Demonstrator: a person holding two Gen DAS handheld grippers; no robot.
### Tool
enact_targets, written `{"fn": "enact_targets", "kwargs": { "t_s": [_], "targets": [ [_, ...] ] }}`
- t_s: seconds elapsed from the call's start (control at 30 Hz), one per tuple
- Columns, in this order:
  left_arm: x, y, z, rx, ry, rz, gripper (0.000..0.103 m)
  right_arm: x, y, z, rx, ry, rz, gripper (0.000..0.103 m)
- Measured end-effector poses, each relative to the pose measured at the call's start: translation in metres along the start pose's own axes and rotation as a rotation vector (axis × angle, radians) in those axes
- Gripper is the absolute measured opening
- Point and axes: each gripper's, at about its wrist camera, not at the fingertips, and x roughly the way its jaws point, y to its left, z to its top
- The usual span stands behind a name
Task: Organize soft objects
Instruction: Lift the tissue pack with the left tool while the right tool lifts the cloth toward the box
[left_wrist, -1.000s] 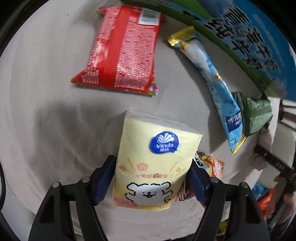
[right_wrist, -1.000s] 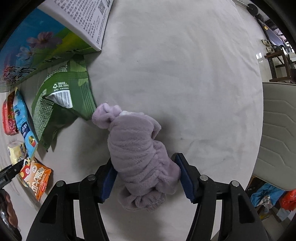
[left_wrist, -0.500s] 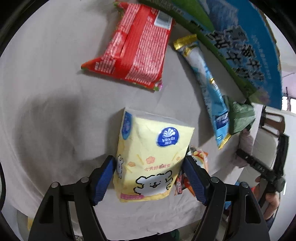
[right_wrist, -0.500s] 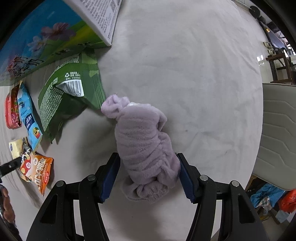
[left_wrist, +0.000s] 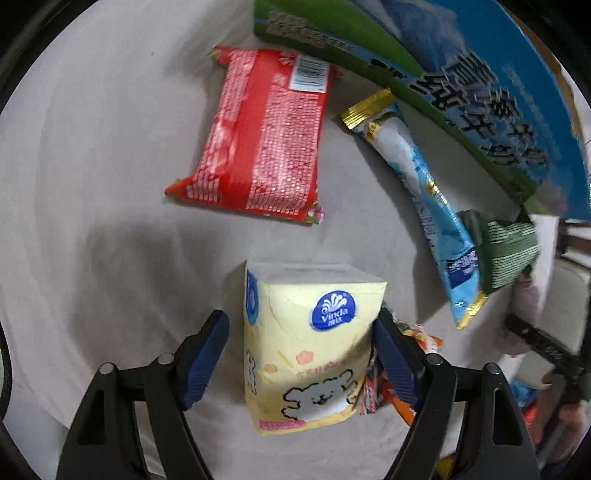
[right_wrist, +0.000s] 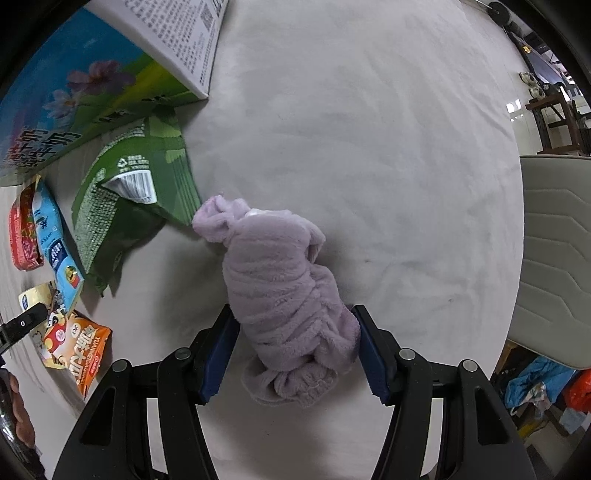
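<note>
Left jaws have widened off the tissue pack (left_wrist: 310, 343) since a second ago; right side barely changed.
Left gripper (left_wrist: 301, 354) is open: left pad stands clear of the pack, right pad just beside it, pack resting on the cloth (left_wrist: 92, 184) near the red packet (left_wrist: 258, 147) and blue sachet (left_wrist: 424, 199). Right gripper (right_wrist: 293, 349) straddles the purple fleece (right_wrist: 280, 295), pads at its sides; firm grip or not, cannot tell. Snacks sit roughly lined up by the box (right_wrist: 74, 92). Likely left: the fleece, maybe the orange bag (right_wrist: 79, 350).

Both grippers: black arms, silver screws, ribbed blue pads (left_wrist: 207, 354).
</note>
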Motion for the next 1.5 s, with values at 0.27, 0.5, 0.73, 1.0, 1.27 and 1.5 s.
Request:
{"fn": "enact_targets", "kwargs": {
  "t_s": [0.27,0.5,0.73,1.0,1.27,1.5],
  "targets": [
    [-0.005,-0.004,-0.004,0.052,0.013,0.085,0.062,0.000,0.002,-0.004,0.006,0.020,-0.010,0.052],
    [0.018,0.012,-0.013,0.017,0.094,0.055,0.064,-0.006,0.009,-0.018,-0.032,0.023,-0.023,0.052],
    [0.023,-0.011,-0.033,0.026,0.045,0.113,0.062,-0.017,0.007,-0.012,-0.026,0.009,-0.042,0.038],
    [-0.034,-0.063,-0.073,0.044,-0.137,0.168,0.061,-0.062,0.001,-0.043,0.015,-0.051,0.011,0.028],
    [-0.119,-0.124,-0.107,0.128,-0.269,0.115,0.061,-0.156,0.021,-0.095,-0.037,-0.151,0.127,0.028],
    [-0.202,-0.143,-0.069,0.205,-0.352,0.060,0.061,-0.232,0.044,-0.071,-0.055,-0.250,0.192,0.028]
  ]
}}
